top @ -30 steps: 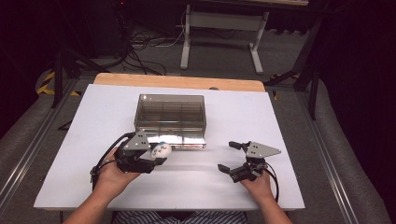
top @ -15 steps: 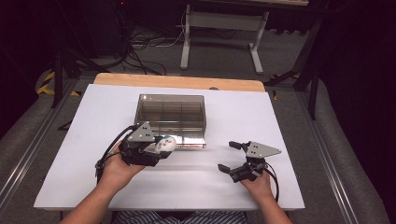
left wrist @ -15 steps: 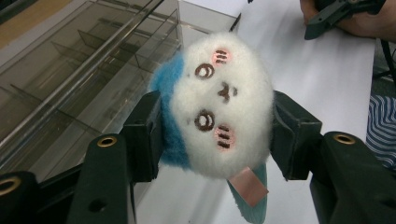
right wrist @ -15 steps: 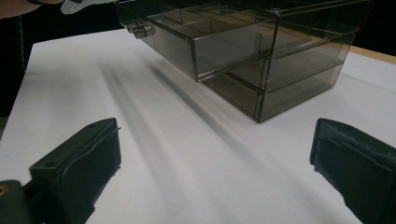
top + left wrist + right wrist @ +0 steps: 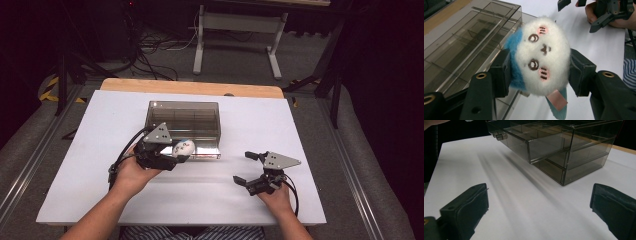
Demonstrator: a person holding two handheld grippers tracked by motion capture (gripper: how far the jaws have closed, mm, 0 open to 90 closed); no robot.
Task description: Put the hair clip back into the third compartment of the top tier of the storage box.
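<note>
The white plush toy (image 5: pixel 541 56), a small round character with a stitched face, pink cheek marks, a blue back and a pink-lined teal tab at its lower edge, sits clamped between the two black jaws of the left gripper (image 5: pixel 539 72). The jaws press against its two sides, one jaw on the blue-and-white flank and the other on the white flank. In the high view the toy (image 5: pixel 183 147) is held just above the table, at the near front edge of the drawer box, with the left gripper (image 5: pixel 176 154) gripped in the person's left hand (image 5: pixel 131 172).

The smoked clear plastic drawer box (image 5: pixel 183 122) stands on the white table (image 5: pixel 310 125) near its middle. In the right gripper view its upper drawer (image 5: pixel 519 138) is pulled out towards the near side, showing divided compartments and a small knob (image 5: pixel 500 136) on its front; the lower tier is flush with the box. Whether the toy touches the drawer cannot be told.

The right gripper (image 5: pixel 246 167) lies low over the table at the near right, well apart from the box, in the person's right hand (image 5: pixel 275 199). Its jaws stand wide apart with nothing between them; bare table shows in the gap.

A wooden strip (image 5: pixel 192 88) borders the table's far edge. Beyond it, cables (image 5: pixel 155 47) lie on a dark floor beside a white metal stand (image 5: pixel 240 35).
</note>
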